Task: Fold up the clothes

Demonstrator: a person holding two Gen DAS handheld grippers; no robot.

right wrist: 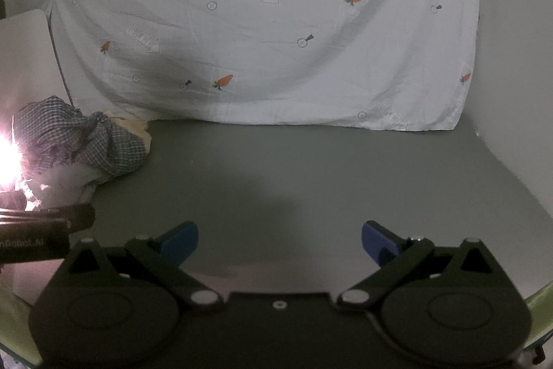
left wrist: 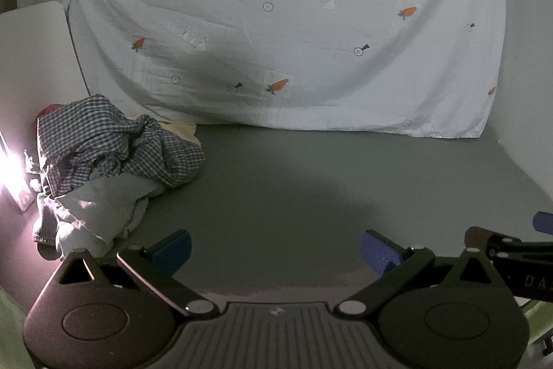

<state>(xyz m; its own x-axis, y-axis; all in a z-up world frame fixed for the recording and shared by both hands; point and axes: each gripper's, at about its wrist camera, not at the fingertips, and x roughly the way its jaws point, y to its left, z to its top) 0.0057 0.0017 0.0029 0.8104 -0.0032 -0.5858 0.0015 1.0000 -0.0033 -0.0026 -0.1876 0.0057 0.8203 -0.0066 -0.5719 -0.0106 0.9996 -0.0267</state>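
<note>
A heap of crumpled clothes lies at the left of the grey table: a black-and-white checked garment on top, a white one under it, cream cloth behind. In the right wrist view the same checked garment sits far left. My left gripper is open, blue pads wide apart, low over bare table just right of the heap, holding nothing. My right gripper is open too, empty, further right over bare table. The right gripper's blue fingertip shows at the left view's right edge.
A white sheet printed with carrots hangs as a backdrop behind the grey table. A bright light glares at the left edge. A white board stands at the left. The table's right edge curves away.
</note>
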